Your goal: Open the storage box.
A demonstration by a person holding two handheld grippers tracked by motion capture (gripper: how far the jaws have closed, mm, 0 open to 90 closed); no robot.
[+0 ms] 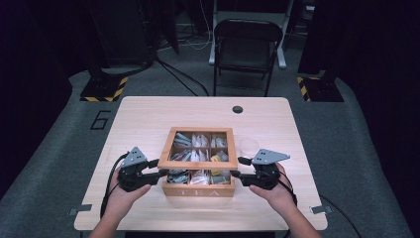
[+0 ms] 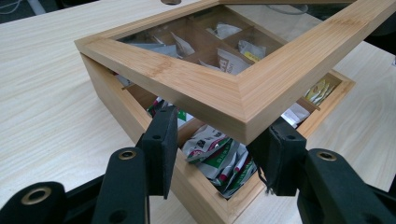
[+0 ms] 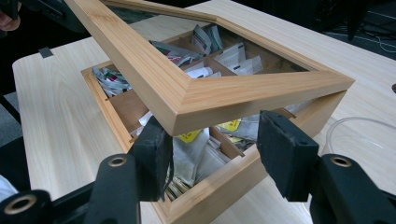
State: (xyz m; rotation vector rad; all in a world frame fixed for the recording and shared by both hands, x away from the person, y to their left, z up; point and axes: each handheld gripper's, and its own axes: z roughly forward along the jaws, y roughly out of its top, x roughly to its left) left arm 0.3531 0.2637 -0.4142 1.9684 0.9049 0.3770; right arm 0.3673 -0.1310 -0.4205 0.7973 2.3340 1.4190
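Wooden tea box at table centre, close to my edge, "TEA" on front wall. Glass-paned lid raised at front, tilted, rear edge down. My left gripper at lid's front left corner, pads either side of corner, pressing on it. My right gripper at front right corner, jaws spread, one pad clear of wood. Tea bags in compartments under lid. Clear cup just right of box.

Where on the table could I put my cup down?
Bare wood lies behind the tea box, up to the small dark hole, and along the table left edge. Right of the box it's crowded: a clear round lid and the right gripper.
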